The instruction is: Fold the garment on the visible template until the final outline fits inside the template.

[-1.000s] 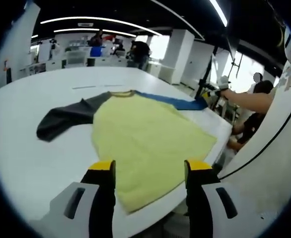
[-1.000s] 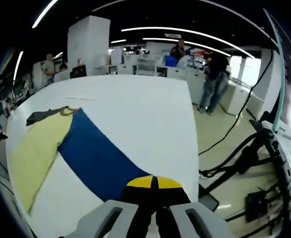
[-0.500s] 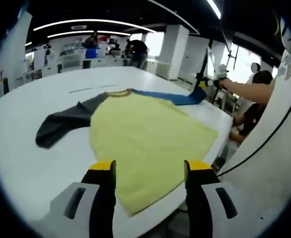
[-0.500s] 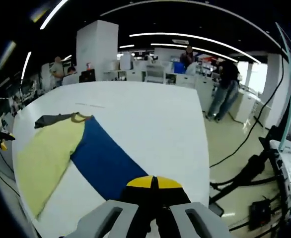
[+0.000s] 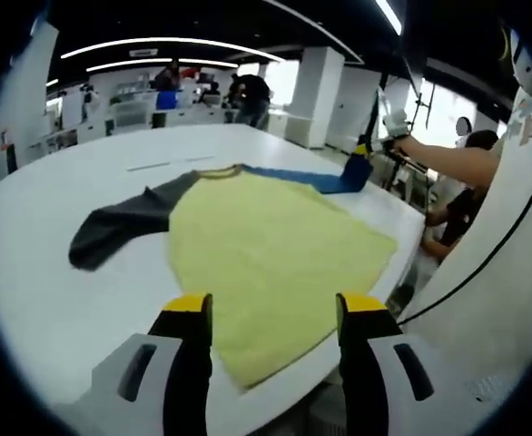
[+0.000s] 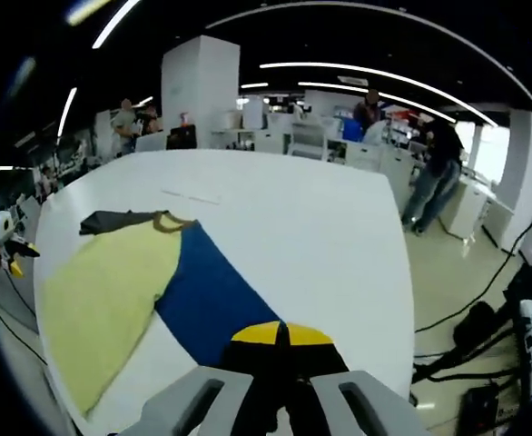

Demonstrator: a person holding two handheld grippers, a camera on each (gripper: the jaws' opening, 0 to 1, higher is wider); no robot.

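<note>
Two grippers share the work: the right gripper (image 6: 280,338) has its fingers clenched on the garment's (image 5: 266,250) blue sleeve (image 6: 221,304), apparently to fold it inward, while the left gripper (image 5: 275,313), fingers spread, hovers over the yellow hem on the white table (image 5: 57,300).

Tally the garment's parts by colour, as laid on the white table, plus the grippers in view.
Yellow body panel: 1
Blue sleeve: 1
Dark grey sleeve: 1
Grippers: 2, the left gripper with jaws apart, the right gripper closed on the blue sleeve's end
Total: 5
</note>
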